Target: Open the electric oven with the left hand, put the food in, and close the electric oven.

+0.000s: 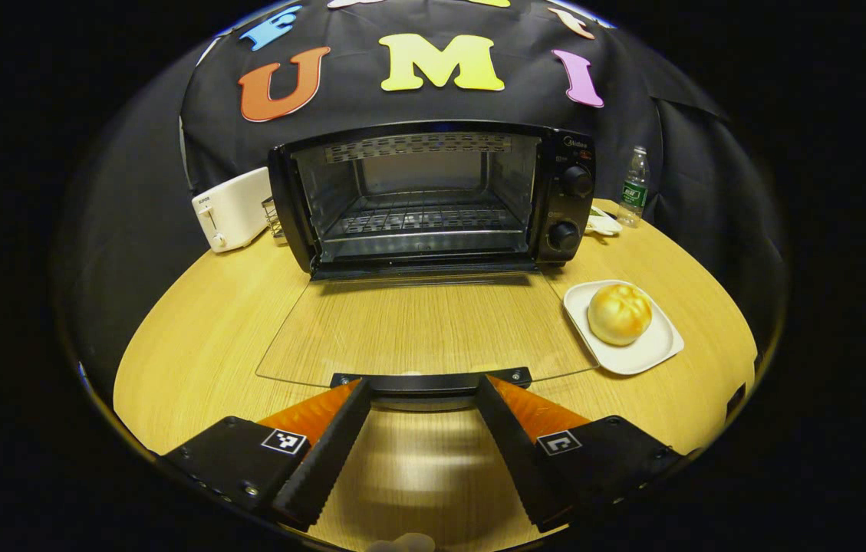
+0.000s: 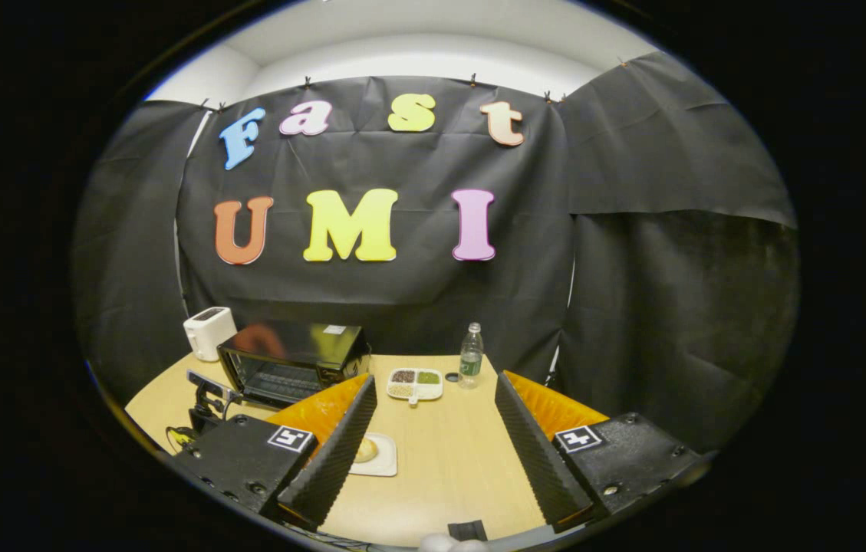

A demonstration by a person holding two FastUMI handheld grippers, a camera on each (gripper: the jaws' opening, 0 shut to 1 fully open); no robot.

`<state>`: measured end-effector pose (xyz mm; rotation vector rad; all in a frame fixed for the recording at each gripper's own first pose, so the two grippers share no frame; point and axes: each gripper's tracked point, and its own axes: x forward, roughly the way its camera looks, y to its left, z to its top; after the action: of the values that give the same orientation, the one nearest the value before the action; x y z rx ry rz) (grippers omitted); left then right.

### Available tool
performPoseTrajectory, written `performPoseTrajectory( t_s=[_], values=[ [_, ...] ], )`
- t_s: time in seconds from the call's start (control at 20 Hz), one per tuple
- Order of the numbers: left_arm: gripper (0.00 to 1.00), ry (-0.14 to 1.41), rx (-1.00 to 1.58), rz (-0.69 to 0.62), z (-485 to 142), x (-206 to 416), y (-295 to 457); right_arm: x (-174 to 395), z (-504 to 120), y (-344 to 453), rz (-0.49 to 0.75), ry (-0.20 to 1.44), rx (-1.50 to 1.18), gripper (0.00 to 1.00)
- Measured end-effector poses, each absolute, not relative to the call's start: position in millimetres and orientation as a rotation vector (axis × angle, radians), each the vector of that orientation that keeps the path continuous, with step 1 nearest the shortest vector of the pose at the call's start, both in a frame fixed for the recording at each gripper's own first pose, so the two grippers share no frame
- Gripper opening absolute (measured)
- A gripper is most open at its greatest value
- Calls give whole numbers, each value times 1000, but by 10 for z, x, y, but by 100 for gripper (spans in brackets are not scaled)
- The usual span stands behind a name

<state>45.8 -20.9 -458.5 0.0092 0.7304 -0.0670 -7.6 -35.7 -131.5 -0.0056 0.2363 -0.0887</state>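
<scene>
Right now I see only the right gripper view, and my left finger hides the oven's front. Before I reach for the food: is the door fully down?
Observer: Yes. The glass door lies flat on the table.
Operator: Are the left tongs gripping it?
Observer: No. The left tongs are open, with the door handle at their tips.
Operator: Anything on the rack?
Observer: The rack is bare. The bun sits on its plate, beside the door.

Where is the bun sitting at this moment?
In the left gripper view the bun sits on a white plate on the wooden table, right of the oven's lowered glass door, below the knobs.
</scene>
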Motion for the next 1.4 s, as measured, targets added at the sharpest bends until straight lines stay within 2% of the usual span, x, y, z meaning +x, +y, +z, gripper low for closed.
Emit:
performPoseTrajectory(
  t_s=[0.2, 0.35, 0.75, 1.0, 1.4],
  values=[
    [94, 710, 22, -76, -4485, 458, -184, -33, -1308, -333, -83, 234, 8, 99],
    [94, 645, 20, -92, -4162, 457, -169, 14, -1253, -305, -75, 218, -3, 99],
    [95, 327, -9, -34, -2404, 376, 193, 144, -1376, 40, 5, 197, -32, 99],
    [95, 184, -73, 23, -1460, 222, 487, 199, -2067, 427, 79, 281, -52, 99],
    [93, 87, -57, 65, -762, -129, 764, 500, -3875, 773, 101, 558, -6, 99]
  ],
)
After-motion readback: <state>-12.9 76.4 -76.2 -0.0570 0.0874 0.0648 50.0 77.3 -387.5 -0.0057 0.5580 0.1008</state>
